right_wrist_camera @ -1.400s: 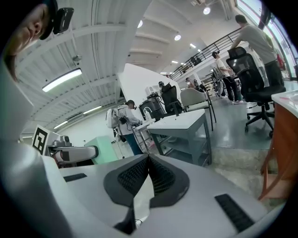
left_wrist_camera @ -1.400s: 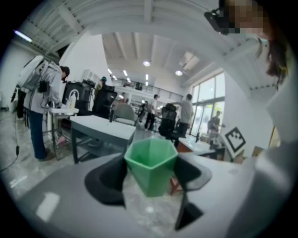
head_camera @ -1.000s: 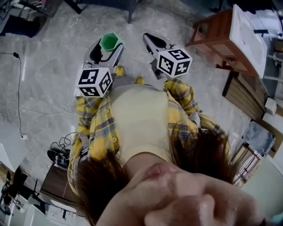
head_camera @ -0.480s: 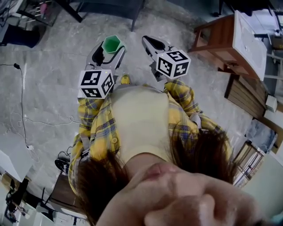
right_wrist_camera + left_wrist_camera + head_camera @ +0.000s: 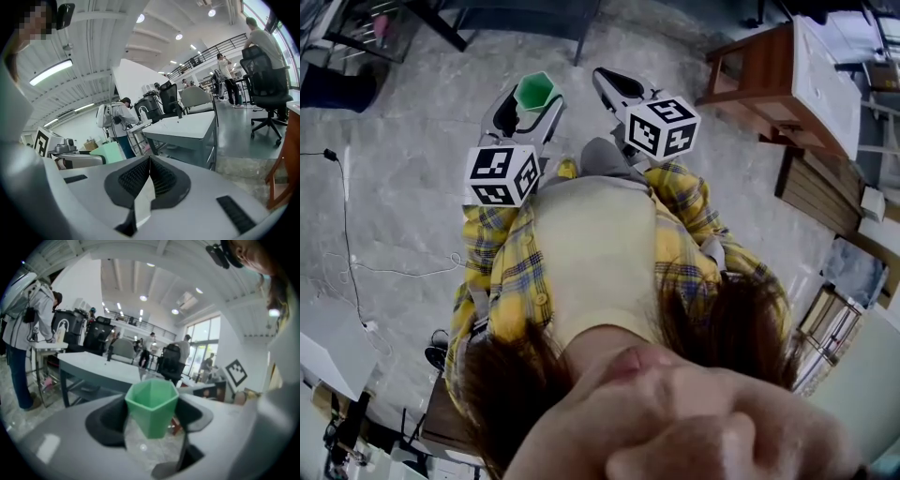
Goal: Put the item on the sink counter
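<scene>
- Grey, veined stone floor (image 5: 412, 131) far below; open workshop of desks and office chairs all around.
- Green cup (image 5: 151, 406), smooth plastic with faceted sides, gripped upright between the black pads (image 5: 105, 420) of the left gripper (image 5: 152, 416).
- Carried in mid-air, well left of the wooden stand (image 5: 759, 84); kept level, probably for a steady carry.
- Right gripper (image 5: 149, 176) pressed closed on nothing, ribbed pads (image 5: 131, 179) flush together, nearer the stand.
- White-topped stand, likely the sink counter; cup not yet there.
</scene>
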The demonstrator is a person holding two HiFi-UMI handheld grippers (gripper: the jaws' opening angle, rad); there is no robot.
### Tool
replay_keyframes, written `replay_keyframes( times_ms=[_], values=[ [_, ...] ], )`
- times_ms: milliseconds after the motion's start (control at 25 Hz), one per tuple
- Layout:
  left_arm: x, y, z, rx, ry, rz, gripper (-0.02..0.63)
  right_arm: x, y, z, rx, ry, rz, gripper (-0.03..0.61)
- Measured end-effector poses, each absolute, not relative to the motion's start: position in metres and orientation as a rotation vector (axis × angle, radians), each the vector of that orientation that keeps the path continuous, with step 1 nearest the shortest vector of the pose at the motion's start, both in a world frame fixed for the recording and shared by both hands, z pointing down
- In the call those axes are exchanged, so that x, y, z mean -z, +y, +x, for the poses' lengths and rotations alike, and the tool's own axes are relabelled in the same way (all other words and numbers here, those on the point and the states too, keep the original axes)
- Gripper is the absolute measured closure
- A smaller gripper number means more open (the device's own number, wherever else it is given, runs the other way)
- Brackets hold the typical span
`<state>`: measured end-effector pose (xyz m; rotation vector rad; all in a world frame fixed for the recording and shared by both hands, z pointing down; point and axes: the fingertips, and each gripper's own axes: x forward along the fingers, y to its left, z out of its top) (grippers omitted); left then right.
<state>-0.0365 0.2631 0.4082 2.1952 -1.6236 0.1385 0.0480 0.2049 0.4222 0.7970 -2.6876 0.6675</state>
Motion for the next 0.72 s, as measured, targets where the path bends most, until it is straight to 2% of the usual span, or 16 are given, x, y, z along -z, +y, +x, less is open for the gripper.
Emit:
replay_keyframes(
  times_ms=[360, 720],
  values=[
    [-0.413, 0.219, -0.041, -0.170, -1.630, 2.203, 0.295, -0.428, 0.153, 0.049, -0.676, -2.689, 0.827, 0.563],
    [-0.401, 0.129, -0.053, -0.210, -1.677, 2.207, 0.295, -0.426, 0.075, 0.034, -0.685, -2.712, 0.768, 0.563]
  ],
)
